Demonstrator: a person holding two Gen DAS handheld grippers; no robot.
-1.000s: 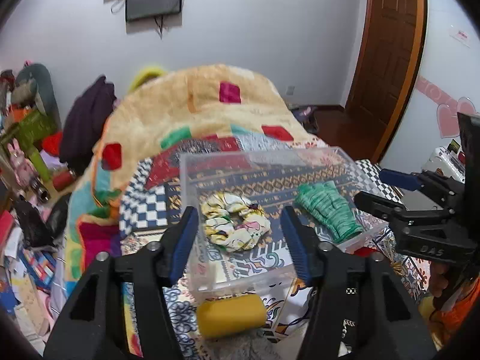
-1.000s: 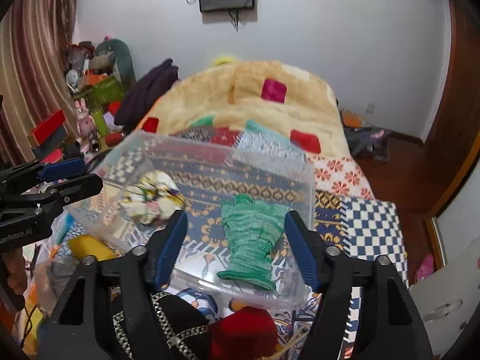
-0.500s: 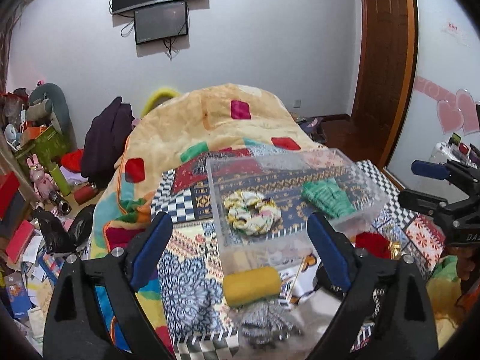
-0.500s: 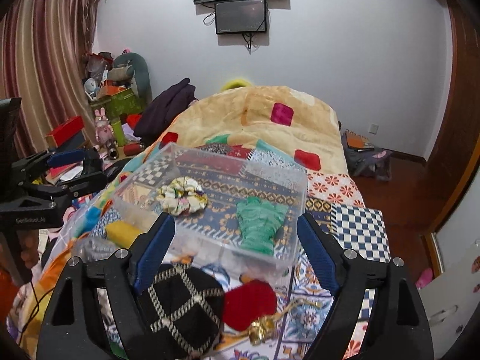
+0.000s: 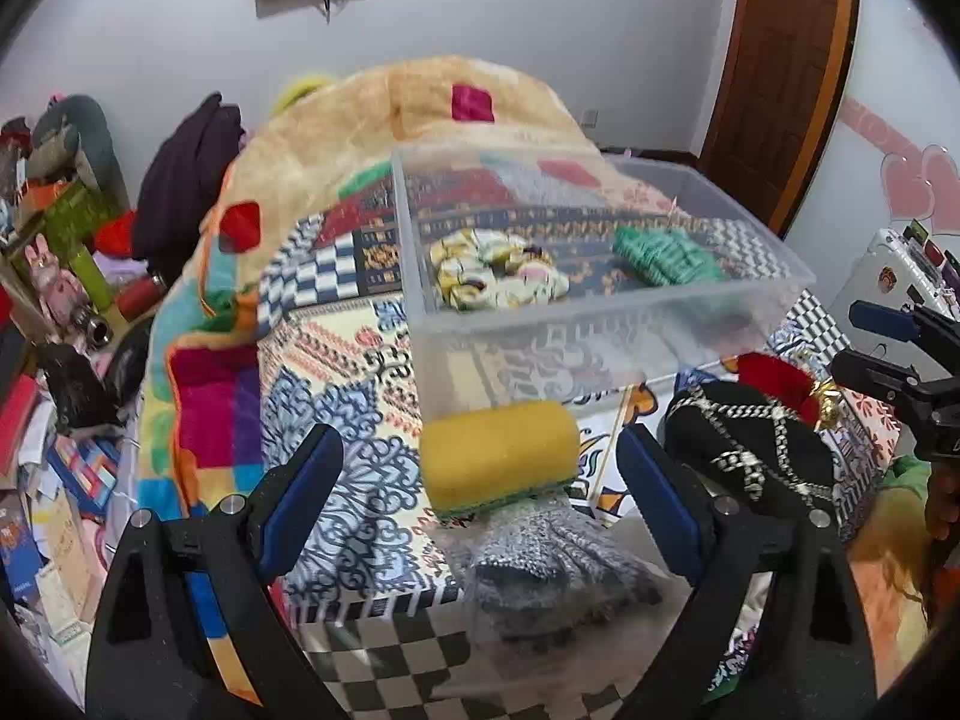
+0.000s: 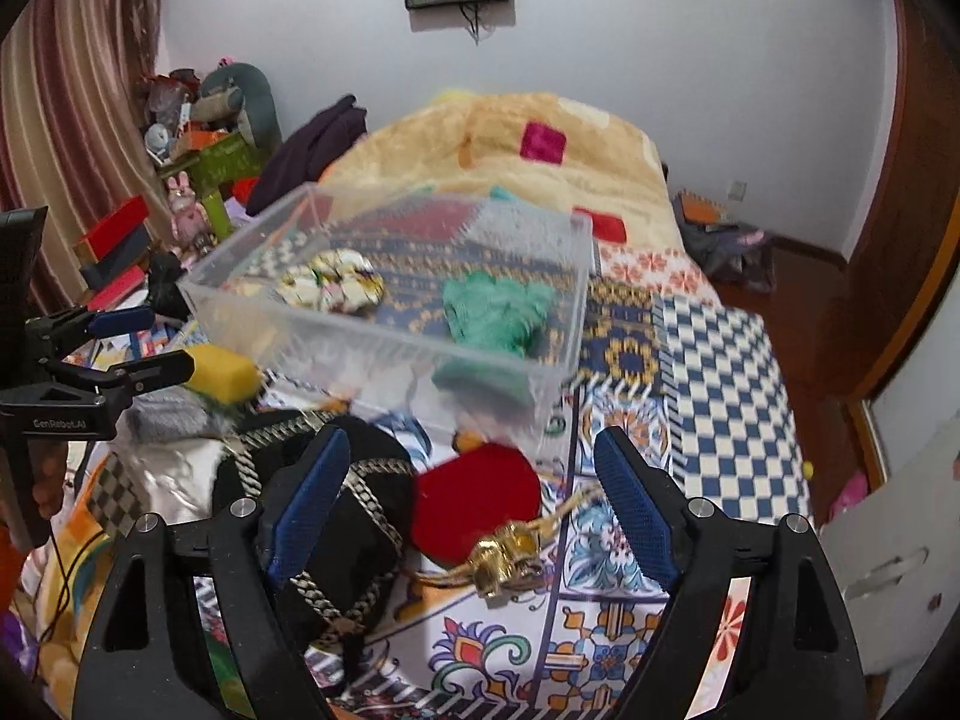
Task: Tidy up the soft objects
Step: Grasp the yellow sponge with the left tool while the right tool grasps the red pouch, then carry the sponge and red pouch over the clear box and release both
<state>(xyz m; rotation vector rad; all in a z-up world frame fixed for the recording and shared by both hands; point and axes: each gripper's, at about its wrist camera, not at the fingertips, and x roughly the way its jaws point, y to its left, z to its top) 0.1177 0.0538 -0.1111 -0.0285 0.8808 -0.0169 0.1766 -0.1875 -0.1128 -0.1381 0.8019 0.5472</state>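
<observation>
Both grippers hang spread wide and empty over the bed [image 5: 336, 372]: the left gripper [image 5: 480, 498] faces the yellow sponge [image 5: 501, 450], the right gripper [image 6: 468, 498] the red pouch [image 6: 477, 498]. The sponge lies touching the grey glove [image 5: 540, 546], so a careless pinch may well drag both. Inside the clear bin [image 5: 600, 324] are two items, one scrunchie [image 5: 498, 267] and one green glove [image 5: 663, 255]; outside remain four: sponge, grey glove, black hat [image 6: 324, 516], red pouch.

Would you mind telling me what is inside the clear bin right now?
The bin holds a floral scrunchie and a green glove; the front wall blurs the glove's cuff.
</observation>
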